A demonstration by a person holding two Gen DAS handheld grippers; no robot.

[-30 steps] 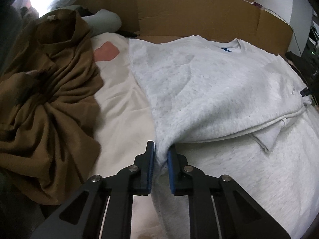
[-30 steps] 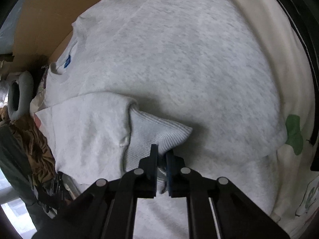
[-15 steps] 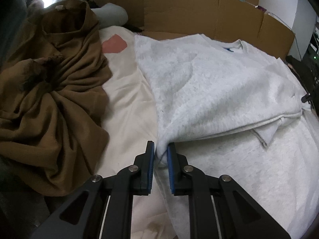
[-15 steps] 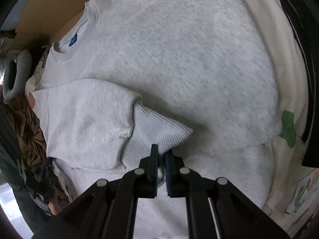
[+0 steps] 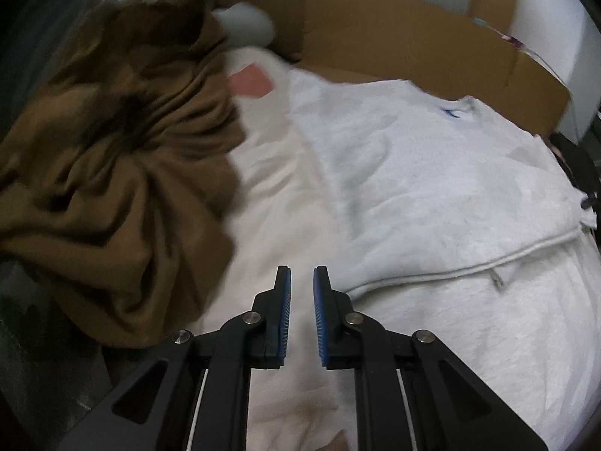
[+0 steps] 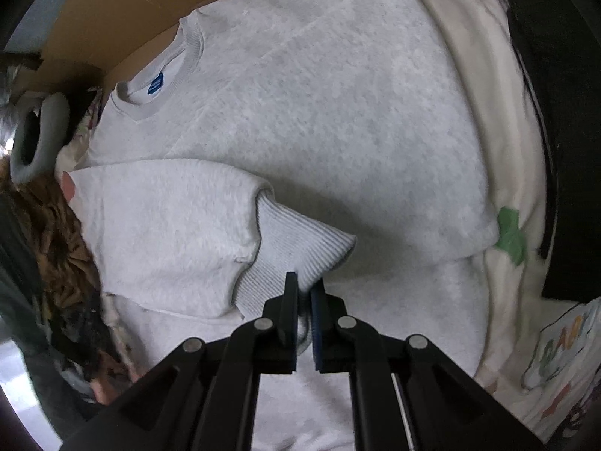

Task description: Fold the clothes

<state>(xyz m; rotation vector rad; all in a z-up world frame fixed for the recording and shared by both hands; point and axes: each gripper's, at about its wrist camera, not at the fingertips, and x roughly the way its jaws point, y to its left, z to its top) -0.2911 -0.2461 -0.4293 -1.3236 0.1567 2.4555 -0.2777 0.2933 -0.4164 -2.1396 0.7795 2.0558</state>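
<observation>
Grey sweatshirt (image 5: 432, 188) released, left tongs (image 5: 301, 282) empty

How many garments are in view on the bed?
2: a light grey crew-neck sweatshirt spread flat at centre, and a crumpled brown garment heaped beside it; the heap may hide more.

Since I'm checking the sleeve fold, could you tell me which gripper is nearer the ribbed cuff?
Right. The right gripper is pinching the ribbed cuff; the left gripper hangs over the cream sheet, beside the sweatshirt's folded edge.
</observation>
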